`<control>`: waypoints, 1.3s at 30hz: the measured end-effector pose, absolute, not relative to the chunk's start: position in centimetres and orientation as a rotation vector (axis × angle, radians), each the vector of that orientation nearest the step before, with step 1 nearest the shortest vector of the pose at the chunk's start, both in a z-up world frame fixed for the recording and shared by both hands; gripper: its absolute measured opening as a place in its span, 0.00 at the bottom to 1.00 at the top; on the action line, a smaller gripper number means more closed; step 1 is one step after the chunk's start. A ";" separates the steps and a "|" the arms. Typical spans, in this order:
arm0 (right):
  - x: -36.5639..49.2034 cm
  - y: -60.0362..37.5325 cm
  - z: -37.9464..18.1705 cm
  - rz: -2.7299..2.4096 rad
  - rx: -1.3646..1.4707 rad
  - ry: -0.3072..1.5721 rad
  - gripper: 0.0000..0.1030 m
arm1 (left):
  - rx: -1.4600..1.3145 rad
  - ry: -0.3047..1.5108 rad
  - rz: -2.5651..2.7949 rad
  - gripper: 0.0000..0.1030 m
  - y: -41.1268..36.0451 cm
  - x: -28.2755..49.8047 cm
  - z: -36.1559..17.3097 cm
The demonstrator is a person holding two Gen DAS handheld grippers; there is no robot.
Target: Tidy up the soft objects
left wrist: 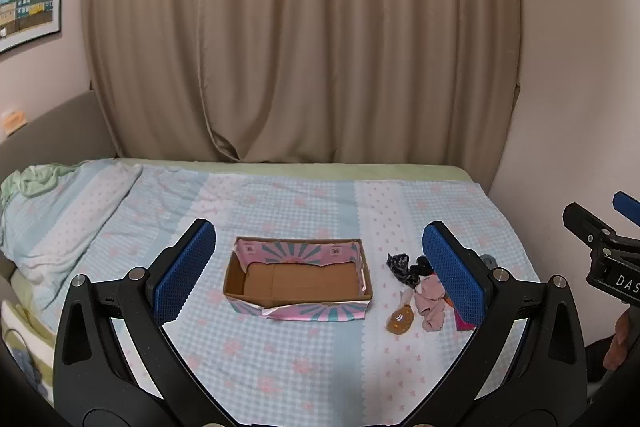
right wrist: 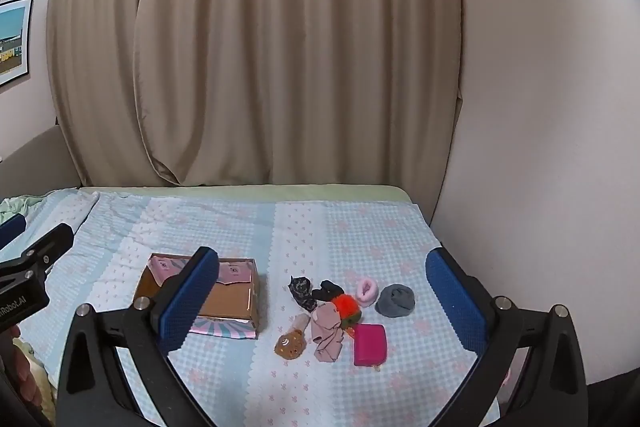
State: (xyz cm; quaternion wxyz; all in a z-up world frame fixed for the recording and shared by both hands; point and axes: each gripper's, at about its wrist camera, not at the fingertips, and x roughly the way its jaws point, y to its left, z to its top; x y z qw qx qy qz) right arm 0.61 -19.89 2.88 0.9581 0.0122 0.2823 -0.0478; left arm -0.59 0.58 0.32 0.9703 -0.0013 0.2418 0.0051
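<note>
Left gripper (left wrist: pixel 318 269): spread wide, empty
Right gripper (right wrist: pixel 320 303): spread wide, empty
Cardboard box (left wrist: pixel 298 301): center frame
Soft pile (right wrist: pixel 340 315): lower center

A checked bed (right wrist: pixel 248 379) carries an open cardboard box (left wrist: pixel 298 281) beside small soft things (right wrist: pixel 340 315).

A: Left wrist view position?
B: Raised above the bed's (left wrist: pixel 280 367) near edge, facing the curtain (left wrist: pixel 320 47), centred on the cardboard box (left wrist: pixel 298 277).
A: Right wrist view?
B: Same height and heading, offset rightward, centred on the soft items (right wrist: pixel 340 315). Both views share box, items, bed and curtain, at moderate range.
</note>
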 end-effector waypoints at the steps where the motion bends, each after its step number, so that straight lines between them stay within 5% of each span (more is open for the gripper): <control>1: 0.7 -19.9 2.9 -0.095 0.025 0.572 1.00 | -0.001 0.490 0.012 1.00 0.3 -0.4 0.0; 39: 1.4 -19.1 2.4 -0.098 0.031 0.557 1.00 | -0.014 0.502 -0.020 1.00 0.6 0.5 -0.1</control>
